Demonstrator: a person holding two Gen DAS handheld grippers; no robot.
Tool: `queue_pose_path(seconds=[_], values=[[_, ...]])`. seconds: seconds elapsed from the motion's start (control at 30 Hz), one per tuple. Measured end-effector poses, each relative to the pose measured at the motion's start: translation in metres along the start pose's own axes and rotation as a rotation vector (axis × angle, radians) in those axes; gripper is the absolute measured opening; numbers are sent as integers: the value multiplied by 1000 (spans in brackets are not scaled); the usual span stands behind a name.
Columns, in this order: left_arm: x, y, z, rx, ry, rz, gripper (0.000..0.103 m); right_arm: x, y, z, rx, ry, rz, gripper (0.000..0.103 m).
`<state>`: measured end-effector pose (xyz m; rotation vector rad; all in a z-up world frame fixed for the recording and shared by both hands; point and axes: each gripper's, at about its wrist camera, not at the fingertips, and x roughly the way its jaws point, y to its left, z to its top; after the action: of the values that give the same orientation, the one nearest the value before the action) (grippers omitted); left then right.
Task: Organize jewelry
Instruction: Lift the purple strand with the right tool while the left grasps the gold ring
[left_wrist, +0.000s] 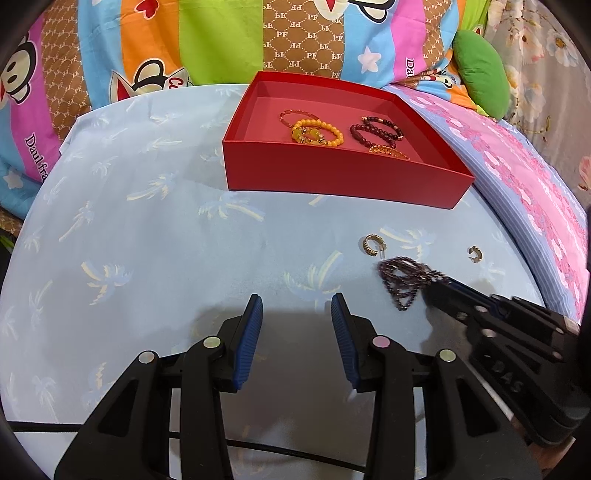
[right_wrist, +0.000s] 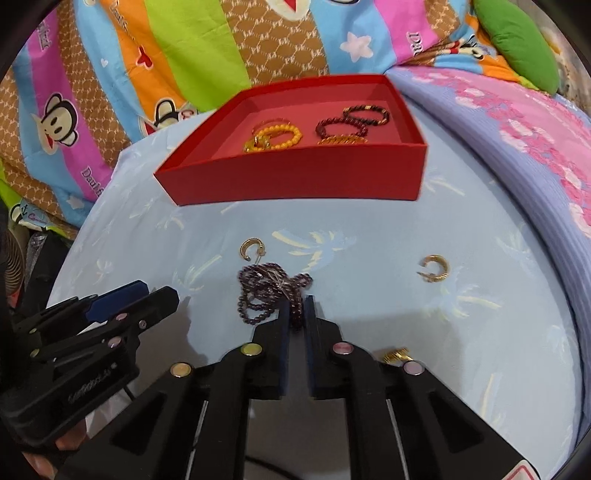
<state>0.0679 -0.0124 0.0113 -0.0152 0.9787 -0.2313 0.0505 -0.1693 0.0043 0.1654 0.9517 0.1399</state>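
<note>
A dark purple bead strand (right_wrist: 266, 291) lies bunched on the pale blue palm-print cloth (right_wrist: 369, 314). My right gripper (right_wrist: 297, 306) is shut on its near end, with beads pinched between the pads. In the left wrist view the same strand (left_wrist: 402, 280) sits at the tip of the right gripper (left_wrist: 434, 286). My left gripper (left_wrist: 297, 306) hovers open over bare cloth, holding nothing. Behind stands a red box (left_wrist: 343, 181) holding yellow bead bracelets (left_wrist: 325, 129), dark red bead bracelets (left_wrist: 369, 133) and a gold chain (left_wrist: 388, 151).
Two gold hoop earrings (right_wrist: 251, 248) (right_wrist: 436, 268) lie on the cloth beside the strand. Another small gold piece (right_wrist: 395, 355) rests by my right gripper's arm. Colourful cartoon bedding (left_wrist: 184, 44) and a pink blanket (left_wrist: 517, 184) border the cloth.
</note>
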Motion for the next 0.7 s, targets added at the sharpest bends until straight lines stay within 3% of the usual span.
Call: queue_pose_path(seconds=[0.37,0.7], values=[[-2,-29,-2,45,-2,-49,37,-68,-64,-7,157,-145,-125,7],[-4,-85,-6,135,4,-118,37,-80,-104,-24,223,-142,-171,7]])
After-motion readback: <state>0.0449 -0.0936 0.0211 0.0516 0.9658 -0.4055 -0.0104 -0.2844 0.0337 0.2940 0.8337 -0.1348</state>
